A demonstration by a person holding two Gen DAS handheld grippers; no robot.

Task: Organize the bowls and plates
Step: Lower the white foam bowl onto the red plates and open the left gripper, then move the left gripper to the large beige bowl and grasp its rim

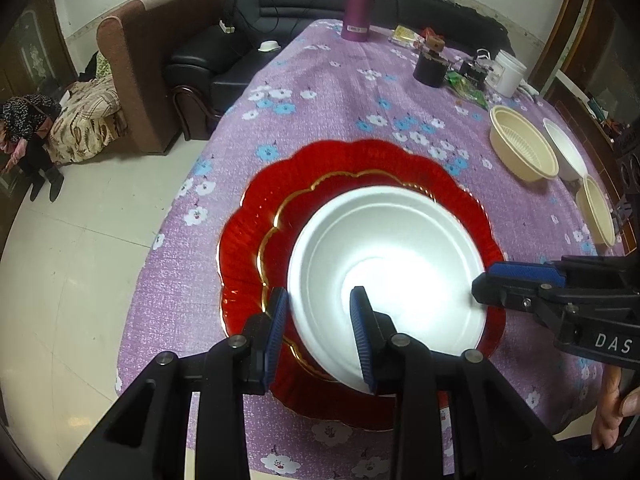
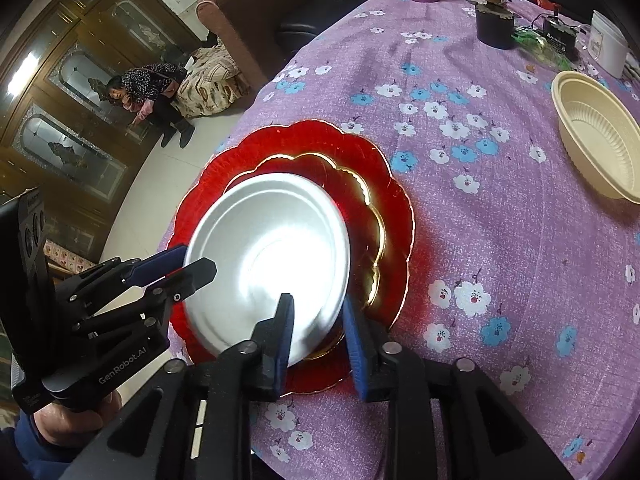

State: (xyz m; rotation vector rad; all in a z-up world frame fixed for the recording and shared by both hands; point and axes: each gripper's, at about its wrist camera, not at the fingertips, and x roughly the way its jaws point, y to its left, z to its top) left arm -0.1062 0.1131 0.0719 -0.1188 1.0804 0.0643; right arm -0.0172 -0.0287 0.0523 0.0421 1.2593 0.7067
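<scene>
While the white bowl (image 1: 388,276) sits on the red scalloped plate (image 1: 256,240) with its gold-edged inner ring, both grippers meet at its rim from opposite sides. The plate lies on the purple flowered tablecloth (image 1: 328,92), near the table's near-left edge.

The left gripper (image 1: 320,320) straddles the near-left part of the bowl's rim, one blue pad outside the wall and the other inside the bowl. Its jaws stand narrow, yet a gap shows on each side of the thin rim, so I cannot tell whether the pads press on it. The right gripper (image 2: 318,330) does the same at the bowl's right side: one finger inside, the other outside over the plate, jaws narrow with the rim between them; a slight gap seems to remain, and a firm grip cannot be confirmed. In the left wrist view this gripper (image 1: 486,280) reaches in from the right, and a hand (image 1: 612,412) shows below it.

Farther right on the cloth stand a cream ribbed bowl (image 1: 524,148), a second white bowl (image 1: 566,148) just behind it, and another cream bowl (image 1: 598,210) near the edge. At the far end are a purple flask (image 1: 360,0), a dark jar (image 1: 430,66) and a white tub (image 1: 510,74). Beyond the table, a black sofa (image 1: 280,12) and a brown armchair (image 1: 140,48) line the wall, and a person (image 2: 148,88) sits low on the floor.
</scene>
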